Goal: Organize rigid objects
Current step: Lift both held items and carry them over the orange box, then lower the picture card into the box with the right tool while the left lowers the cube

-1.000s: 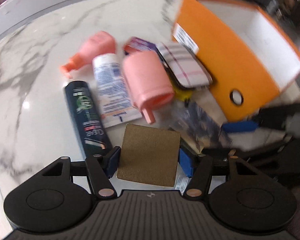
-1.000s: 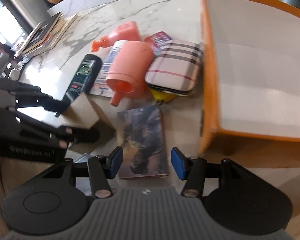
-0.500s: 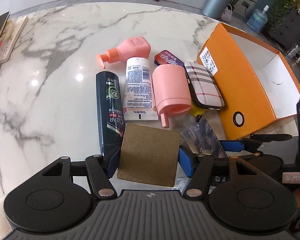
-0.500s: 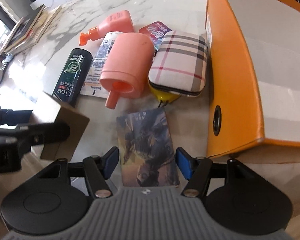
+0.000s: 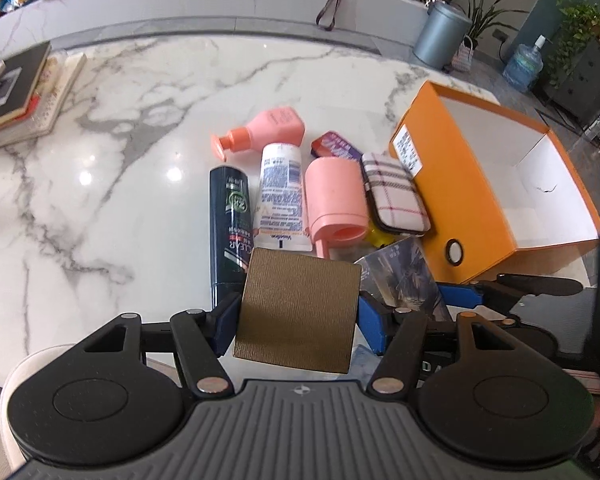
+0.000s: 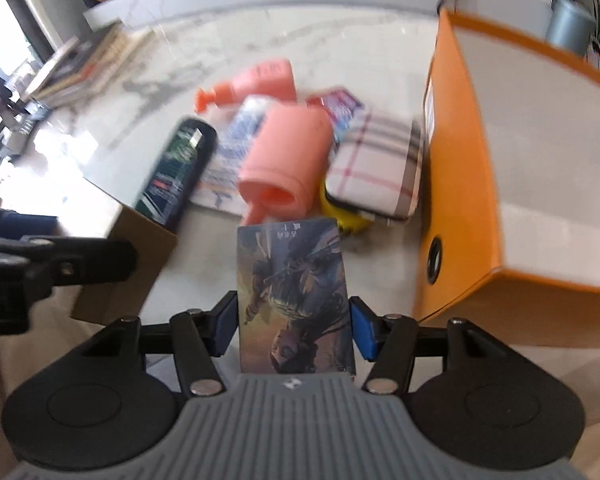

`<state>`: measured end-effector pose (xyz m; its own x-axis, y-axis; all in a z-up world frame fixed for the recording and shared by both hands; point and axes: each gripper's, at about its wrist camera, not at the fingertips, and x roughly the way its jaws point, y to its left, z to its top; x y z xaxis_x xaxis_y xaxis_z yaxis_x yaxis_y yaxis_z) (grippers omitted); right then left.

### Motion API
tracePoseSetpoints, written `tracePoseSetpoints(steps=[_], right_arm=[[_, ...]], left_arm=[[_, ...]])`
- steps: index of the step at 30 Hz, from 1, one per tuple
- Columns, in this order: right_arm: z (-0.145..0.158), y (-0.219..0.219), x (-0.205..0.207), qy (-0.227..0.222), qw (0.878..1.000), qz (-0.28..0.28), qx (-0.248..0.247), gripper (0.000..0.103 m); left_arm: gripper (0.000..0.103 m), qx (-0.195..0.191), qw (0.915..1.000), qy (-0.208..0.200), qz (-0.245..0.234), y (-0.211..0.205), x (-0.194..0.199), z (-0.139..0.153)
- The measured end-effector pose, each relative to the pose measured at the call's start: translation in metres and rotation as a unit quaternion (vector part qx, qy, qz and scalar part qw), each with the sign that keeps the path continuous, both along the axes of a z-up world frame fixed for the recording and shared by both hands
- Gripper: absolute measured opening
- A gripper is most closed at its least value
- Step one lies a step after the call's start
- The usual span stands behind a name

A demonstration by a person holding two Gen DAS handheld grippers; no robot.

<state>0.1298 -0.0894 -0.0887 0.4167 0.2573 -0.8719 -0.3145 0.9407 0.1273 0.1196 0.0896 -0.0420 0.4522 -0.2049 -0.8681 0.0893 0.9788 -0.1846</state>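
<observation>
Rigid objects lie bunched near the right edge of the marble surface (image 5: 100, 184), and we hold two of them clear of it. Our left gripper (image 5: 298, 318) clamps a brown textured box (image 5: 298, 312) by its two side faces, both blue pads pressed against it. Our right gripper (image 6: 292, 324) has a picture card box (image 6: 296, 300) between its pads; the jaws have just been closing, and they now press on the box's long edges, though that view is blurred. Beyond them, on the surface, we see a dark shampoo bottle (image 5: 230, 220) lying flat, just beside a white lotion tube (image 5: 280, 196), which touches a pink cup (image 5: 334, 204) on its side with the open mouth toward us. A pink pump bottle (image 5: 268, 130) lies behind these, toward the far edge, and a small red and purple pack (image 5: 334, 145) sits beside it. A plaid case (image 5: 394, 194) rests between the cup and an open orange box (image 5: 460, 200), touching the box's wall, with something yellow (image 5: 378, 237) partly under the case. A stack of books (image 5: 16, 96) sits at the far left edge, well apart from the rest.
</observation>
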Motion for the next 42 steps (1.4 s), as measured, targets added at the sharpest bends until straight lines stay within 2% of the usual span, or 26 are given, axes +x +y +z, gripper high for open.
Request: tracePoseSetpoints(steps=[10,17,22,27,32,37,42], right_arm=[[0.071,-0.051,-0.041,-0.099,0.993,-0.033,0.053,0.059],[0.1,-0.11,-0.041,-0.141,0.982,-0.092,0.083,0.059],[0.108,-0.169,-0.021,-0.144,0.971,-0.159,0.104,0.059],[0.099,-0.214,0.01,-0.127,0.963,-0.209,0.112,0.059],[0.081,-0.236,0.04,-0.102,0.959,-0.237,0.117,0.059],[0.063,-0.247,0.064,-0.078,0.961,-0.238,0.121,0.059],[0.047,-0.251,0.088,-0.053,0.964,-0.231,0.119,0.059]], left_arm=[[0.069,0.006,0.9983,-0.053,-0.021,-0.037,-0.01,0.042],[0.069,0.009,0.9929,-0.087,-0.081,-0.101,0.012,0.073],[0.069,0.019,0.9847,-0.099,-0.142,-0.156,0.043,0.081],[0.069,0.051,0.9671,-0.115,-0.221,-0.209,0.077,0.072],[0.069,0.089,0.9453,-0.106,-0.295,-0.247,0.112,0.045],[0.069,0.143,0.9102,-0.114,-0.372,-0.267,0.131,0.015],[0.069,0.174,0.8818,-0.103,-0.426,-0.275,0.15,-0.009]])
